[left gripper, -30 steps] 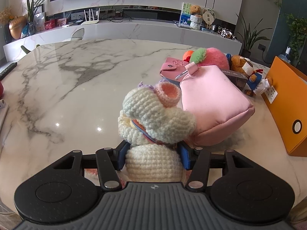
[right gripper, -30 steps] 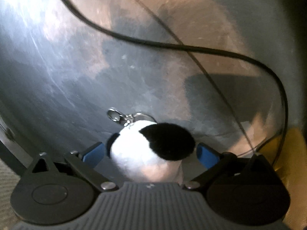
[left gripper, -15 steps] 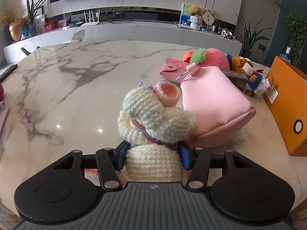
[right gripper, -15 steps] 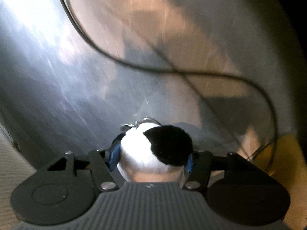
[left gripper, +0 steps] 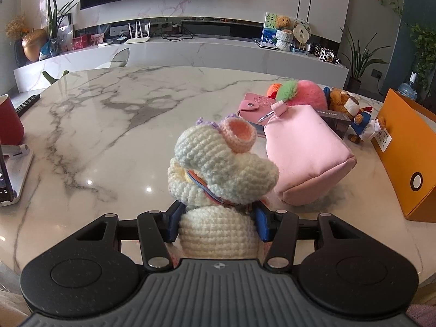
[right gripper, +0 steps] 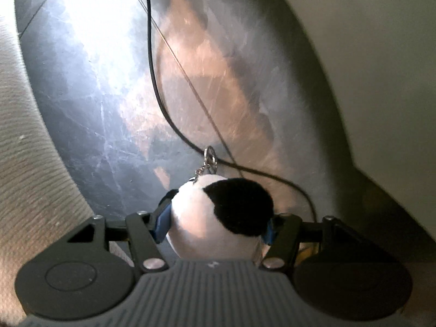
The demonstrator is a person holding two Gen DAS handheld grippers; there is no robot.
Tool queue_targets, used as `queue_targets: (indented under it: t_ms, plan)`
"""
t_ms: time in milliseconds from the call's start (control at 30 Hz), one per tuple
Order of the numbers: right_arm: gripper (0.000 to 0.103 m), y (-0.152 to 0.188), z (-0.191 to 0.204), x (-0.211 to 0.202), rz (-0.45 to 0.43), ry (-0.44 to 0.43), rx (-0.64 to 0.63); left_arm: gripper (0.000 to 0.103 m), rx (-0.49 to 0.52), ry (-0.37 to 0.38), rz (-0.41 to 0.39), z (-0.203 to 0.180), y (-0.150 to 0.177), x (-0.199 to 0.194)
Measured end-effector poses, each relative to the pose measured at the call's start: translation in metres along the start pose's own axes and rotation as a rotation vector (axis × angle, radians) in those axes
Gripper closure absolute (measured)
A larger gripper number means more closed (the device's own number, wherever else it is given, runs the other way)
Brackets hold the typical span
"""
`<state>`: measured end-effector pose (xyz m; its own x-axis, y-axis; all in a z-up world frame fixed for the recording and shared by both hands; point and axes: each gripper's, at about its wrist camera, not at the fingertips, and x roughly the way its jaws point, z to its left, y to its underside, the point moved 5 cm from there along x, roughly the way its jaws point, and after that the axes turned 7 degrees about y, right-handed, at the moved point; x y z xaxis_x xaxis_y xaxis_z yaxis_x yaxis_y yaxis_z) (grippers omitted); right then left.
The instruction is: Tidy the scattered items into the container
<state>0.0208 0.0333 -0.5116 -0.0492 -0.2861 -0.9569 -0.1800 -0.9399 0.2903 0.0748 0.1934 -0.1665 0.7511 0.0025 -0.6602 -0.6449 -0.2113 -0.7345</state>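
Crochet toy (left gripper: 220, 179) and panda keychain (right gripper: 220, 218) sit clamped in grippers.

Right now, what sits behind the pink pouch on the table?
Behind the pink pouch: a pink wallet, a pink plush fruit, an orange ball and a dark box. Their lower parts are hidden.

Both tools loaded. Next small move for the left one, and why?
Probably swing the left tool right toward the orange box, clearing the pink pouch. Its jaws are closing on the crocheted toy, gripped at the base, and other items lie between.
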Motion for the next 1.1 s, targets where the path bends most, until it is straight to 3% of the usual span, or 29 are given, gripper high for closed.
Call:
queue_targets:
  t_ms: [200,467,867,1100]
  plan:
    - [0.038,0.013,-0.001,-0.043,-0.097,0.109,-0.089,0.043,0.022,-0.025,-0.036,0.0,-0.004,-0.023]
    - [0.038,0.028,-0.008,-0.103,-0.224,0.193,-0.097,0.043,0.017,-0.083,-0.06,0.011,-0.005,-0.055]
    - [0.038,0.065,-0.019,-0.211,-0.403,0.277,-0.066,0.043,0.019,-0.109,-0.11,0.01,0.004,-0.105]
    - [0.038,0.099,-0.044,-0.284,-0.535,0.34,0.067,0.043,0.034,-0.093,-0.17,-0.002,0.002,-0.132]
